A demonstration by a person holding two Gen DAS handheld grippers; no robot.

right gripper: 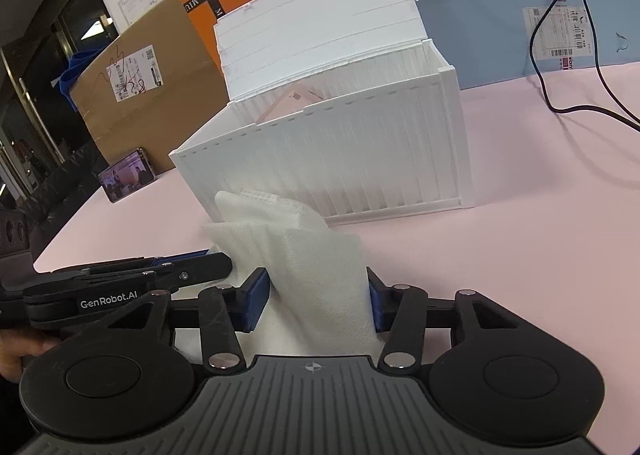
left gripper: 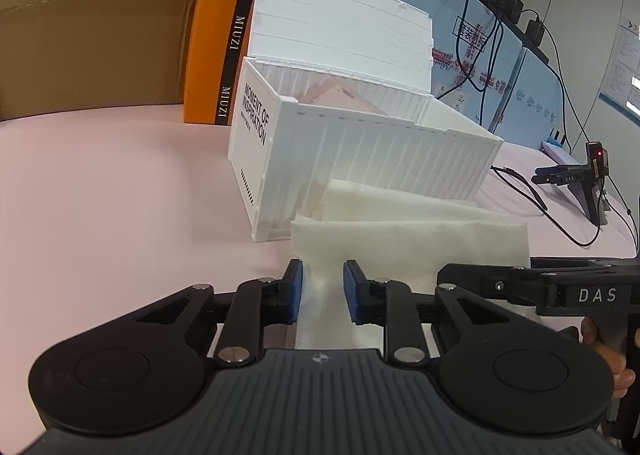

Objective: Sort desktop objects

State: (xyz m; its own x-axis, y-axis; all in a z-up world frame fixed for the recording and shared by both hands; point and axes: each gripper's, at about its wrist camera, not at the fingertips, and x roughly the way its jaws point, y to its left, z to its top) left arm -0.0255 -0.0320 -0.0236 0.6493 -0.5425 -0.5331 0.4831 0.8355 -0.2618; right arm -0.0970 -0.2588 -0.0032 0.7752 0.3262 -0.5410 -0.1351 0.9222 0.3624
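L claw point(left gripper: 322, 291): narrow gap, blue pads either side of a raised fold of the white foam sheet point(left gripper: 408, 239). Looks like a pinch on it, tho pad contact isn't fully clear from the L cam.
R claw point(right gripper: 316, 301): set wider, sheet's other end bunched up between its pads and pressing on both; holding it, I'd judge.
Foam sheet: soft, floppy, crumpled; partly on the pink surface point(left gripper: 100, 195), partly lifted between the 2 claws. Just in front of the box wall, prob. touching it at the far edge.
2nd white piece point(right gripper: 276, 207): ribbed/quilted thing tucked behind the sheet, against the box; can't tell what it is.
White box point(left gripper: 360, 159): container-style, lid point(left gripper: 340, 35) flipped up & leaning back, mouth wide open. Pink card or packet point(left gripper: 340, 95) already inside.
Step, my read: sheet being handled w/ both claws right by the open box. Either headed in or just came out; pics don't settle it.
Doing it well: keep both grips even so the sheet doesn't sag or slip; move claws together, no tugging apart; if lifting, clear the front rim before going over; don't bump the light box or knock the lid.
Far back: orange MIUZI box point(left gripper: 224, 15), brown carton point(left gripper: 92, 47), blue carton point(right gripper: 500, 7), cables point(right gripper: 580, 55), phone point(right gripper: 126, 175) propped at L.
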